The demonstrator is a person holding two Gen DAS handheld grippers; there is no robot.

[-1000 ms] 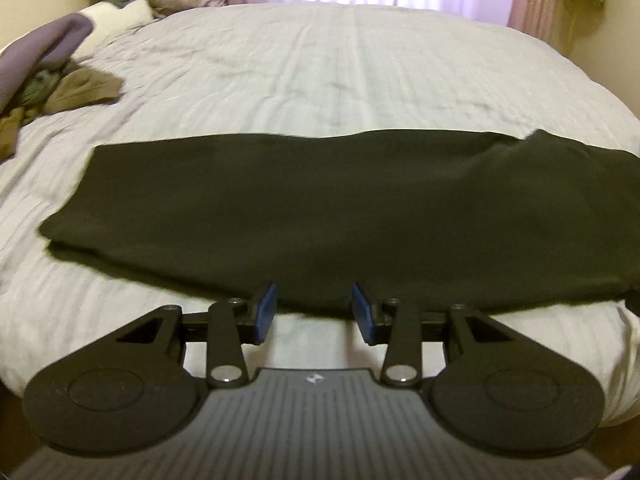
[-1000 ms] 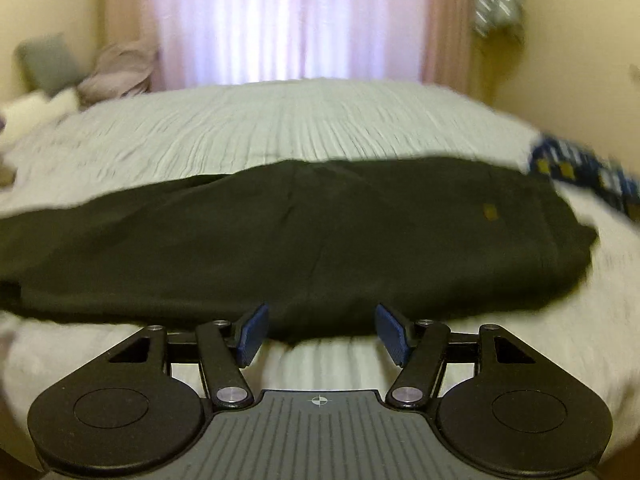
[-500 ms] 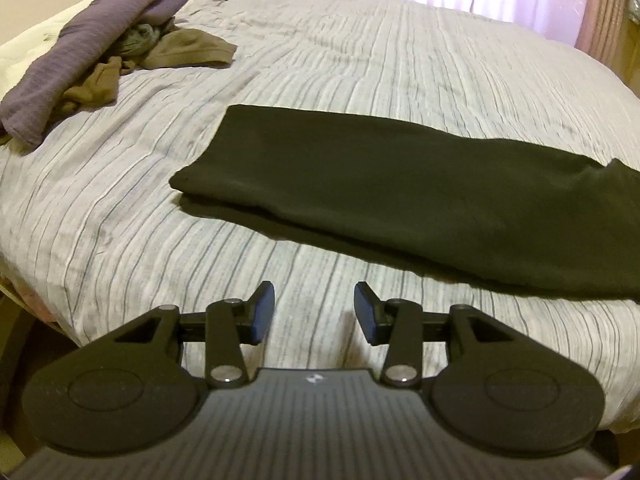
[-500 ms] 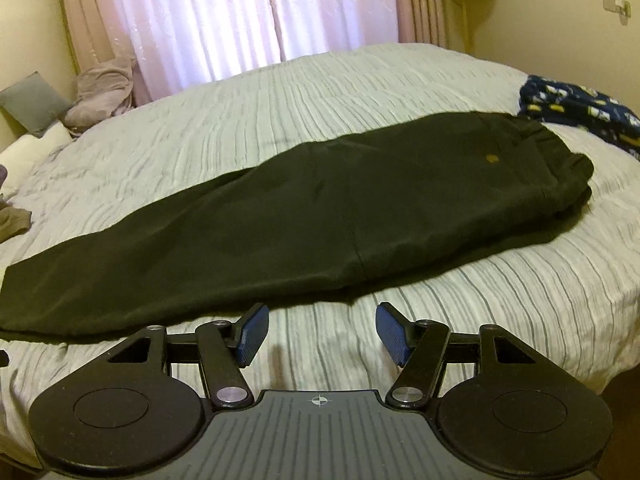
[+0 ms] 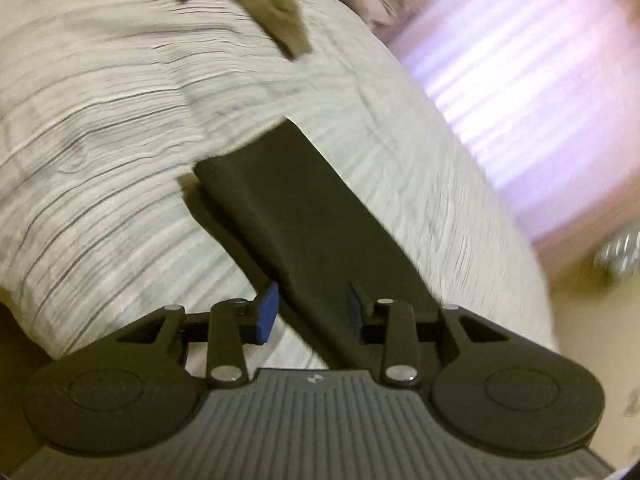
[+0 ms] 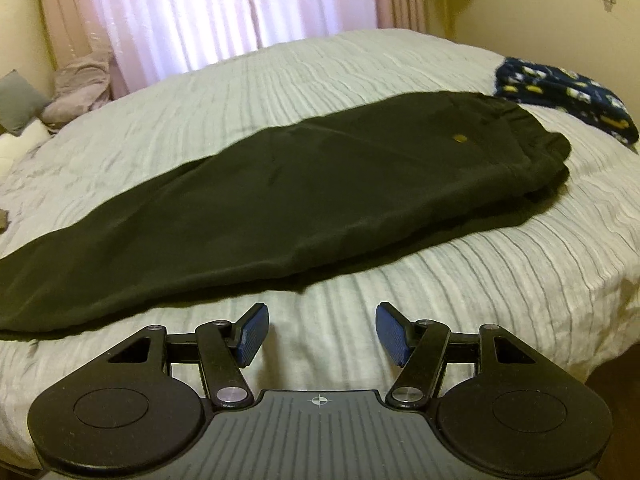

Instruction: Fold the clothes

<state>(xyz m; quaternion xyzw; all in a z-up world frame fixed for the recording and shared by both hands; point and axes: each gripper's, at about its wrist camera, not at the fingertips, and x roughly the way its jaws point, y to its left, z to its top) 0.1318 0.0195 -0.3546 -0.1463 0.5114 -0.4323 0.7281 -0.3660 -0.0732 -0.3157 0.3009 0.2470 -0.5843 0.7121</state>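
Note:
Dark green trousers (image 6: pixel 280 192) lie folded lengthwise across the striped bed (image 6: pixel 320 80), waistband at the right with a small tan label (image 6: pixel 458 139). My right gripper (image 6: pixel 318 332) is open and empty, above the bed just in front of the trousers' near edge. In the blurred, tilted left wrist view the leg end of the trousers (image 5: pixel 304 216) runs diagonally away from me. My left gripper (image 5: pixel 312 308) is open, its jaws standing over the leg's near edge, not closed on it.
A navy patterned garment (image 6: pixel 560 96) lies at the bed's right side. Brown and purple clothes (image 5: pixel 272 12) are piled at the left end. Pillows (image 6: pixel 76 88) lie by the pink curtains (image 6: pixel 224 12). The bed's edge drops off just below both grippers.
My left gripper swung sharply left and tilted, now over the leg end of the trousers. My right gripper drifted slightly; its view shifted a little. Both stayed open.

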